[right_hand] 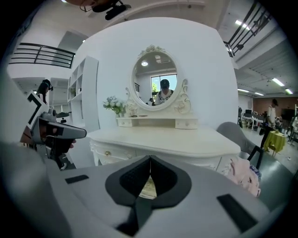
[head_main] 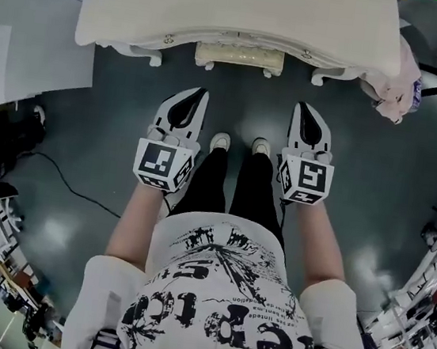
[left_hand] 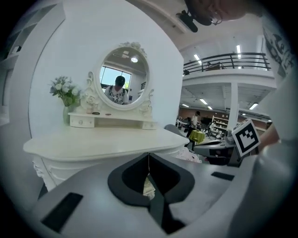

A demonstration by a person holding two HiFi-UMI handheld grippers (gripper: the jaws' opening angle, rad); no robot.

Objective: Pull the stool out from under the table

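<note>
Cream-cushioned, the small carved white stool (head_main: 240, 56) sat tucked beneath the white wooden dressing table (head_main: 240, 13), with only its front edge showing. By that, none of the pull looked done. The left gripper (head_main: 202, 93) and right gripper (head_main: 300, 106) hung well short of it, each with its jaws pressed together on nothing. Reaching, opening and gripping all seemed left to do. Only the head view showed the person's shoes (head_main: 220, 140) and the bare floor before the stool. Only the gripper views showed the oval mirror (right_hand: 157, 83) and the vase of flowers (left_hand: 65, 100).
</note>
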